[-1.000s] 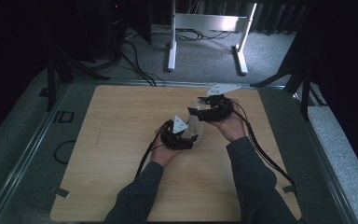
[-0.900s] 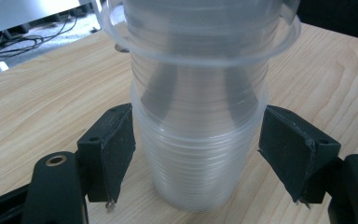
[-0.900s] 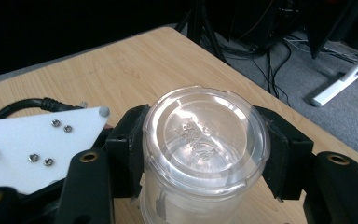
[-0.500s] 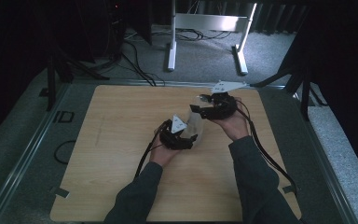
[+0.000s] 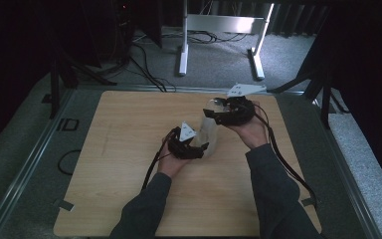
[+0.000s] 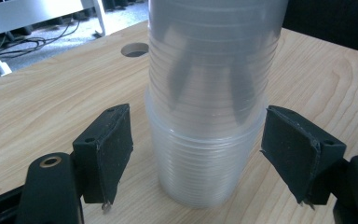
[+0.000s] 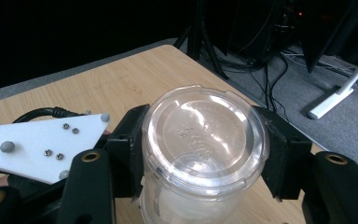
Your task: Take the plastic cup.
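A stack of clear ribbed plastic cups (image 5: 210,130) stands upside down on the wooden table (image 5: 129,149). My left gripper (image 5: 201,147) sits low beside the bottom cup (image 6: 205,168). Its jaws have just been opening and now straddle that cup, with both pads (image 6: 107,149) a little apart from its wall. My right gripper (image 5: 214,112) is shut on the upper cup (image 7: 205,135), gripping it just under its flat base. The upper cup (image 6: 214,60) is still nested over the lower one.
A round hole (image 6: 135,49) is cut in the tabletop behind the cups. Beyond the table's far edge, a white metal stand (image 5: 224,25) and loose cables (image 5: 144,64) lie on the grey floor. The gripper cables trail back along both forearms.
The right hand has shifted slightly toward the far right with the upper cup. The left hand has stayed where it was.
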The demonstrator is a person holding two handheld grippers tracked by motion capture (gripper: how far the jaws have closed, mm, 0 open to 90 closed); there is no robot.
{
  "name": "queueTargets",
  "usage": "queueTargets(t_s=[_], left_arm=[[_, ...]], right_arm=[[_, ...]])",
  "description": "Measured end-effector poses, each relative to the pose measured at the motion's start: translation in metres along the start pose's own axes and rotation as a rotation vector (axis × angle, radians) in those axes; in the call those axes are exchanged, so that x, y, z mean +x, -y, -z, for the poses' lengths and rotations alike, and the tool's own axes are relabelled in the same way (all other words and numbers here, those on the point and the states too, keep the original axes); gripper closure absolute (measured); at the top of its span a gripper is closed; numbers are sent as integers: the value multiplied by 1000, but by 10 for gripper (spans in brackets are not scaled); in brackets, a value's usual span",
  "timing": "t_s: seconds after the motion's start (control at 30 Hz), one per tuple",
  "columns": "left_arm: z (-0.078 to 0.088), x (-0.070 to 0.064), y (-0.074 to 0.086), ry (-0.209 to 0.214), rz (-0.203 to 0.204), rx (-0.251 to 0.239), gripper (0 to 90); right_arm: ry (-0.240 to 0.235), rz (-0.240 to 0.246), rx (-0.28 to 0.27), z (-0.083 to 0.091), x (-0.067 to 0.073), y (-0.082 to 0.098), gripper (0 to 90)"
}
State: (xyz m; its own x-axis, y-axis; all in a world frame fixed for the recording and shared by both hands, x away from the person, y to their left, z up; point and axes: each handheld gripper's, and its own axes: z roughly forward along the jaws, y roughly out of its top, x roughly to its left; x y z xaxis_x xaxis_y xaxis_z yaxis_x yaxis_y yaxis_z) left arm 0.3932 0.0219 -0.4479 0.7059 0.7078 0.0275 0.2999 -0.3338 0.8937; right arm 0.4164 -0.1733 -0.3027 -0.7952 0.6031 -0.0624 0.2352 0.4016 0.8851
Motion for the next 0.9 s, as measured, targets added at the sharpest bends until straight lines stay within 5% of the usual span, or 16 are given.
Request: queueTargets(t_s=[0.9], left_arm=[[15,6,-1,26,16,-18,265]], right_arm=[[-11,8,-46,20,-1,-15,411]])
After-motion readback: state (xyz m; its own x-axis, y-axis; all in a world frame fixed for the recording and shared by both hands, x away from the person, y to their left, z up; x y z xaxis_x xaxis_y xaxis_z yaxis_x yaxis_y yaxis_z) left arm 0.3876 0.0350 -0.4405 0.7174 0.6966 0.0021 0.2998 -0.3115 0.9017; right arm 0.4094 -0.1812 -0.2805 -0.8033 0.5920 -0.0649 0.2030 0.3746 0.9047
